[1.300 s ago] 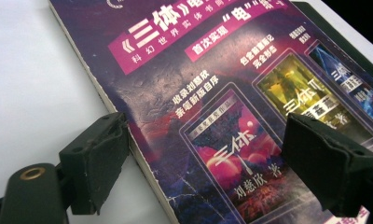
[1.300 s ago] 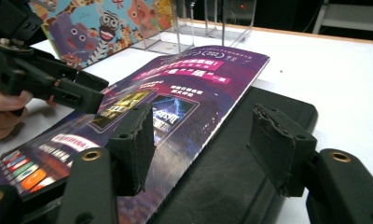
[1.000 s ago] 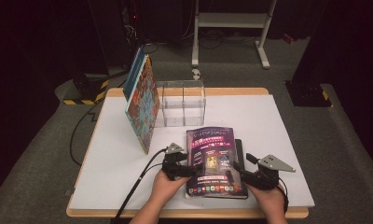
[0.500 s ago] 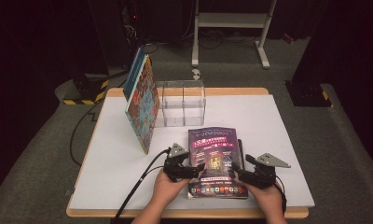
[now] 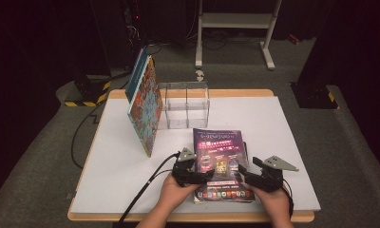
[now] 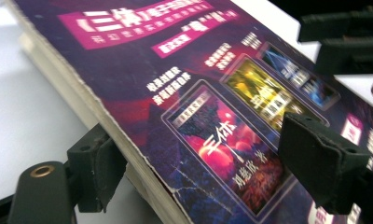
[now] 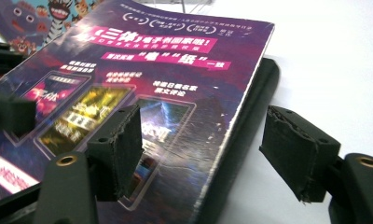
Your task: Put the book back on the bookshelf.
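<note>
Left gripper [image 5: 204,175]: held in the person's left hand at the near edge of the table; its jaws are set astride the left edge of the purple book, one above the cover and one below the pages, and whether the pads press on it cannot be told.
Right gripper [image 5: 245,173]: held in the right hand just beside the book's right edge; its jaws have just been opening and are seen parted, one over the cover and one out past the spine, with the spine between them and a gap on the outer side.
Purple book [image 5: 220,161]: laid flat near the front middle of the table, between the two grippers, on top of a dark book [image 7: 250,121] whose edge is seen under its spine.
Table [image 5: 283,123]: white top, wooden rim.
Clear box [image 5: 185,105]: placed behind the purple book, toward the far edge.
Colourful book [image 5: 144,107]: stood on edge, leaned against the left side of the clear box.
</note>
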`<state>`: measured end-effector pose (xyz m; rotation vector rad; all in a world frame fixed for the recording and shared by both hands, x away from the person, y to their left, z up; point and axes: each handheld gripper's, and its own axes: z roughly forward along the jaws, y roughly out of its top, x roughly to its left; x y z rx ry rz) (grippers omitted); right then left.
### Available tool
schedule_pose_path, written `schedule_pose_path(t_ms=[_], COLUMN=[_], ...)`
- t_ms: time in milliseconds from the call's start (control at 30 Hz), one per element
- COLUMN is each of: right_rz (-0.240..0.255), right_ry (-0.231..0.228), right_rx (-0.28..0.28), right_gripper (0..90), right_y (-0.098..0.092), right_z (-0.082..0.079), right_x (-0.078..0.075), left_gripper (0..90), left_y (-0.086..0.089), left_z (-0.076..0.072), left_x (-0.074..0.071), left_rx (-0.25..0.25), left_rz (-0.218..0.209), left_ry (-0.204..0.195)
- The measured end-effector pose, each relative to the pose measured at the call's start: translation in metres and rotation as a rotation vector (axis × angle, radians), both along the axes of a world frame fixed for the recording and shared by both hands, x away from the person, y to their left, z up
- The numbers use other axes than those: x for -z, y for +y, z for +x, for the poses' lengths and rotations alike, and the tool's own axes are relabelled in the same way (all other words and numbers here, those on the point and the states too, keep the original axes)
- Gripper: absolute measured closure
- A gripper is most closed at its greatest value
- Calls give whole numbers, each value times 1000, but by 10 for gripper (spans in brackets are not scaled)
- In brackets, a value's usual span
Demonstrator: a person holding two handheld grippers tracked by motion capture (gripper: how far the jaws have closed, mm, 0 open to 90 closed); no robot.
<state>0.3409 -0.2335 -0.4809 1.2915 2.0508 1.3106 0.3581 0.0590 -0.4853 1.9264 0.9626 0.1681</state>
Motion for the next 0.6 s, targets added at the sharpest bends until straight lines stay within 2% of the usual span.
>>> schedule_pose_path(t_ms=[67, 133, 233, 300, 333, 367, 400, 433, 533, 600], right_rz=[12, 15, 25, 37, 44, 49, 53, 61, 55, 52], right_ry=[8, 19, 51, 77, 88, 99, 109, 120, 141, 142], right_rx=[4, 2, -15, -25, -32, -41, -46, -57, -39, -33], right_gripper=[275, 267, 260, 259, 265, 274, 290, 295, 350, 389], right_y=[-3, -3, -2, -2, -1, -1, 0, 0, 0, -1], right_z=[1, 2, 5, 7, 7, 7, 7, 6, 3, -1], right_x=[0, 2, 6, 7, 7, 7, 6, 6, 3, 1], left_gripper=[182, 171, 165, 199, 234, 267, 292, 301, 375, 383], left_y=[-3, 0, 7, 14, 17, 18, 14, 13, 15, 14], left_z=[-2, -4, -7, -8, -8, -9, -12, -12, -11, -11], left_x=[-2, -2, -2, 2, 3, 4, 4, 3, 0, -1], left_rx=[-2, -9, -65, -100, -95, -90, -116, -111, -111, -102], left_rz=[26, 19, 15, -31, -15, -17, -49, -21, 1, 12], left_ry=[-27, -37, -60, -45, -55, -66, -59, -78, -89, -97])
